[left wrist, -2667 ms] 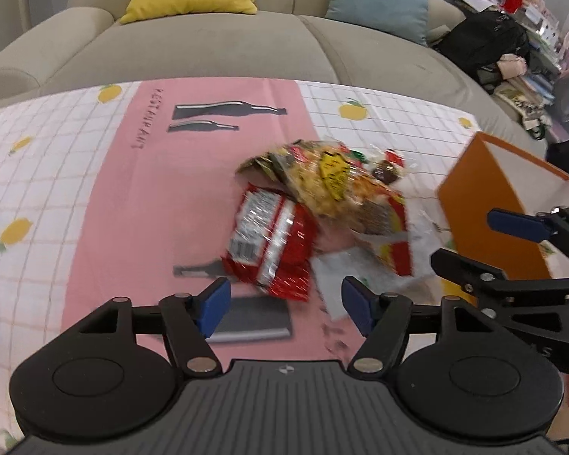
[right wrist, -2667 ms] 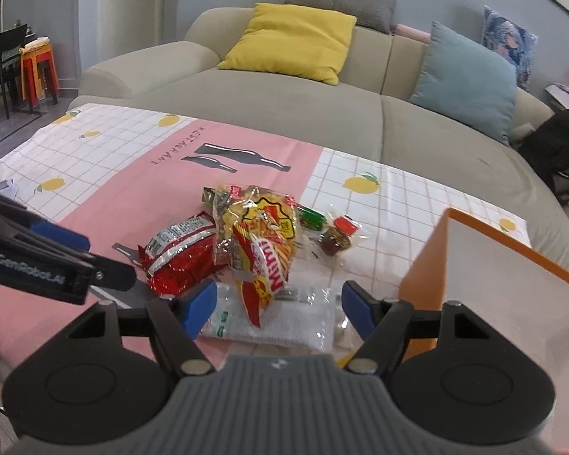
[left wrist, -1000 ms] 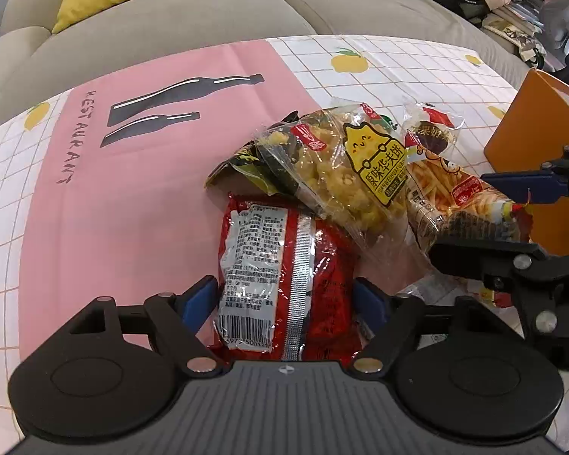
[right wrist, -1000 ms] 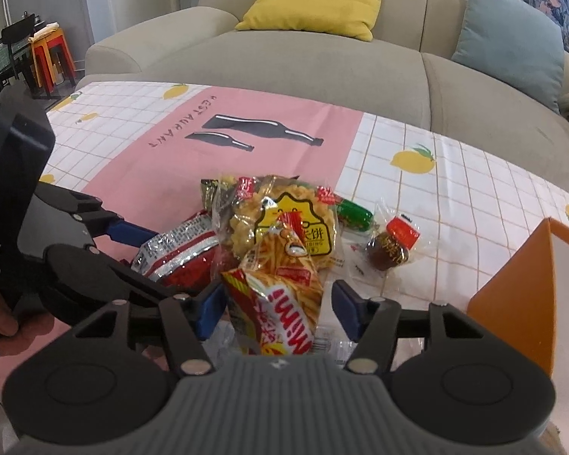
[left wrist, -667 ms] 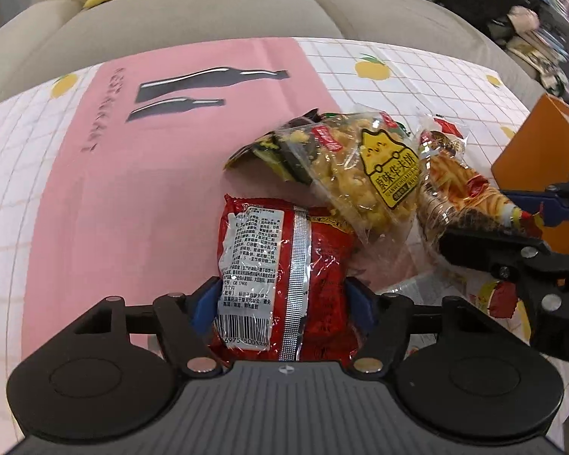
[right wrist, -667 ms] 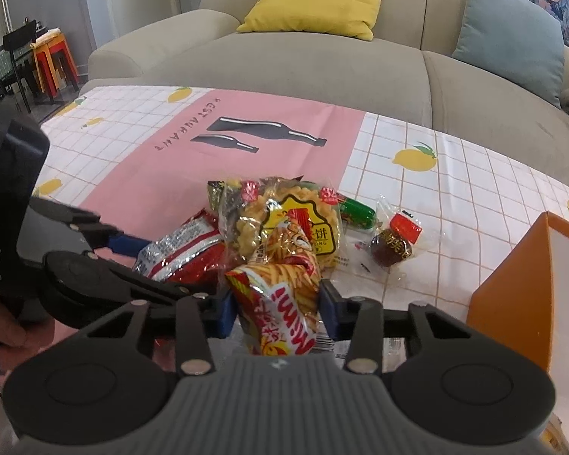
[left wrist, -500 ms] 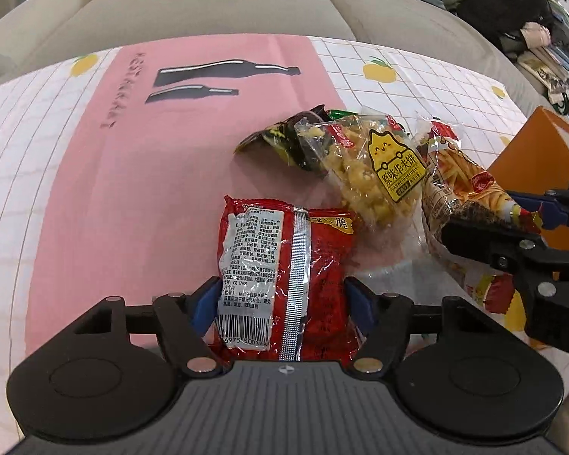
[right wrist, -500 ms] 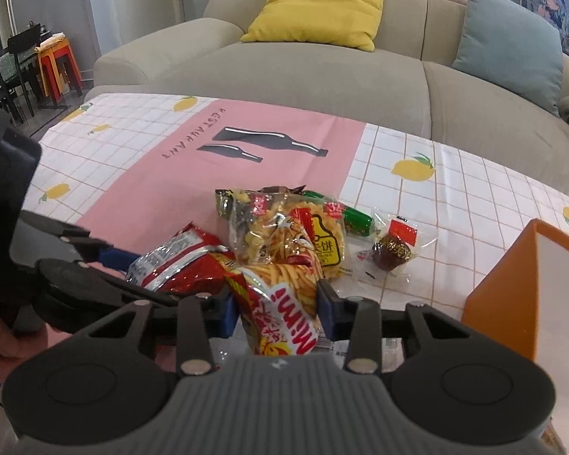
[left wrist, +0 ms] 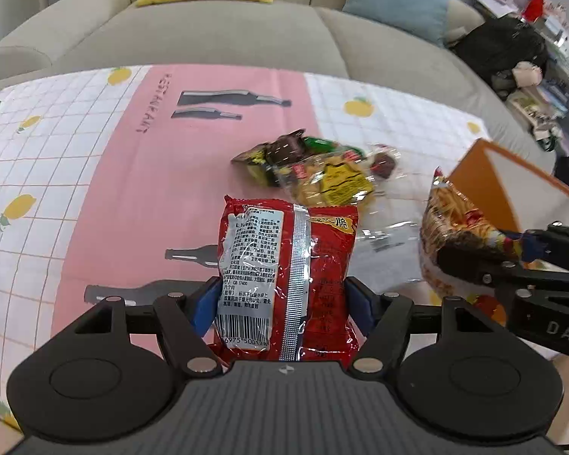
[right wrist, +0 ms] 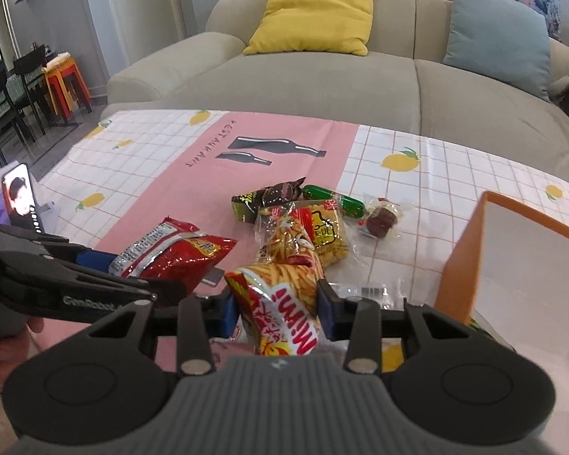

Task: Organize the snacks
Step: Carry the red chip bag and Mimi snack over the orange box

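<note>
Left gripper [left wrist: 282, 305]: clamped across the width of the red packet [left wrist: 286, 276], blue pads pressing both edges; jaws narrowed a little within the last second, now steady on the bag
Red packet: lifted clear of the tablecloth [left wrist: 106, 189], back label and silver seam facing the camera; a second ago lying flat among the pile
Right gripper [right wrist: 275, 309]: closed on the fries bag [right wrist: 284, 303], after squeezing in sharply over the last second; bag crumpled between the pads
Fries bag: raised off the cloth too, seen from the left view hanging just in front of the orange box [left wrist: 512, 185]
Clear wrapper [right wrist: 364, 290]: exposed just beyond the right gripper, flat on the cloth, barcode showing
Remaining pile: yellow cracker bag [right wrist: 328, 237], dark green packet [right wrist: 246, 203], green sausage sticks [right wrist: 330, 197] and a small brown sweet [right wrist: 381, 222], untouched, bunched near the middle of the cloth
Orange box [right wrist: 470, 250]: open, at the right edge of the table, near the fries bag, well apart from the red packet
Meaning for the task: two snacks secured at once, pile thinned; likely next step a carry to the box, fries bag nearer
Risk: slippery foil, grip only on the edges; possible sag or twist during the carry
</note>
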Available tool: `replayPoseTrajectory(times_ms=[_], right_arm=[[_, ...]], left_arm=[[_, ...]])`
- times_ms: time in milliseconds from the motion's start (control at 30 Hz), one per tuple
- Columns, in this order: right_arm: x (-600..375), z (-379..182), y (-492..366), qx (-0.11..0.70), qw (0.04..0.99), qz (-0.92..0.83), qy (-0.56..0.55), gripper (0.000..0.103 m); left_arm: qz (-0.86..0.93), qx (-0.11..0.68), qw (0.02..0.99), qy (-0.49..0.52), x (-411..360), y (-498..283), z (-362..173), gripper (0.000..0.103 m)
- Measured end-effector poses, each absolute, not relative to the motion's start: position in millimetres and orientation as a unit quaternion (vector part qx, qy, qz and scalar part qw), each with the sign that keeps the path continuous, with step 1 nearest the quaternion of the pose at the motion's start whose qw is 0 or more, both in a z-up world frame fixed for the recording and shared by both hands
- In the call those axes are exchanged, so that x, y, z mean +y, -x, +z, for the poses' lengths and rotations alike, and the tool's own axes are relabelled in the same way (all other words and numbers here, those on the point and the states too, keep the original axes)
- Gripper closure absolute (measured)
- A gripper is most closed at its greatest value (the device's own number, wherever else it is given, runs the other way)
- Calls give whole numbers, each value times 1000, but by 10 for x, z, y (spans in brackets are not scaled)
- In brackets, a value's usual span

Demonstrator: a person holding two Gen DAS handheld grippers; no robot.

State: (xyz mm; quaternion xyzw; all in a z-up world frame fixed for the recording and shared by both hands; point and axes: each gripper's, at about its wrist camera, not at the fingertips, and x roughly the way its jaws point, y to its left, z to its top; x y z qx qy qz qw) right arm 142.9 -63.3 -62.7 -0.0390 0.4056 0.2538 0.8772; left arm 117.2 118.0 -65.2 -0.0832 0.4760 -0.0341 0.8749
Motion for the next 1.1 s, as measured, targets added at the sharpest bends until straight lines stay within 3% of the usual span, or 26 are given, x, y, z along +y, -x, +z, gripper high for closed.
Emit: replayPoseTrajectory(times_ms=[567, 1100], right_arm=[[-1490, -68, -889, 382, 894, 235, -4, 64], [-2555, 156, -1024, 397, 907, 143, -2, 63]], left_arm=[[-126, 435, 888, 78, 480, -808, 34, 24], [-248, 454, 855, 27, -757, -1380, 262, 24]])
